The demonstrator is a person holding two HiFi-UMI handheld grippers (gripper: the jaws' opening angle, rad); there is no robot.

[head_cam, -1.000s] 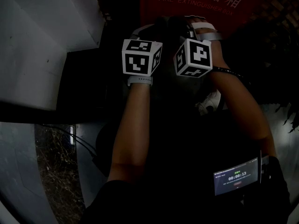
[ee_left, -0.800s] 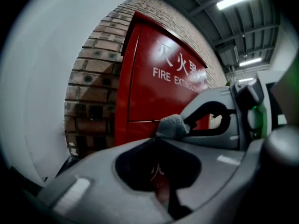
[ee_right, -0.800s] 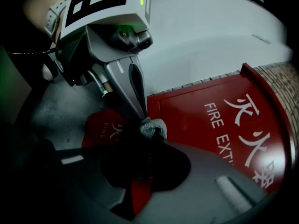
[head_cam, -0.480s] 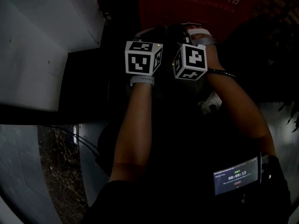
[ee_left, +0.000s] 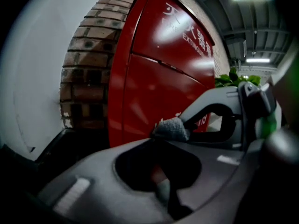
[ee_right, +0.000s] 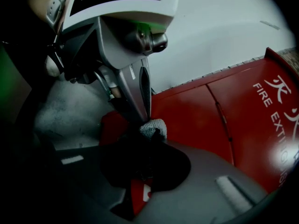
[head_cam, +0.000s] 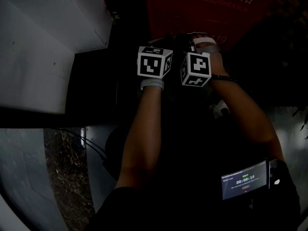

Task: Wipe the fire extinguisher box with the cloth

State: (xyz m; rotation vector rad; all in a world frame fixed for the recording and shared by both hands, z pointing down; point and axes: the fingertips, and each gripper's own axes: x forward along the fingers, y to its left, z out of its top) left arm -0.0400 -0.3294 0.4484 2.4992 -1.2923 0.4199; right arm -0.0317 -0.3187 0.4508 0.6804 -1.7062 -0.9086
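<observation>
The red fire extinguisher box (head_cam: 211, 8) stands straight ahead, its white lettering at the top of the head view; its door fills the left gripper view (ee_left: 154, 78) and shows in the right gripper view (ee_right: 233, 120). A small grey cloth (ee_left: 171, 128) (ee_right: 153, 126) is bunched just in front of the door. My left gripper (ee_left: 164, 134) is shut on it. My right gripper (ee_right: 150, 136) meets it tip to tip and is shut on the same cloth. In the head view only the two marker cubes (head_cam: 154, 61) (head_cam: 196, 69) show, side by side; the jaws are hidden in the dark.
A white wall panel (head_cam: 43, 47) juts out at the left, with a brick pillar (ee_left: 86, 69) beside the box. A green plant (ee_left: 233, 78) stands to the box's right. A cable (head_cam: 91, 146) lies on the speckled floor (head_cam: 67, 177). A timer screen (head_cam: 244, 179) rides on the right forearm.
Both marker cubes have drawn closer together and sit slightly lower in the head view. The grips on the cloth look unchanged.
</observation>
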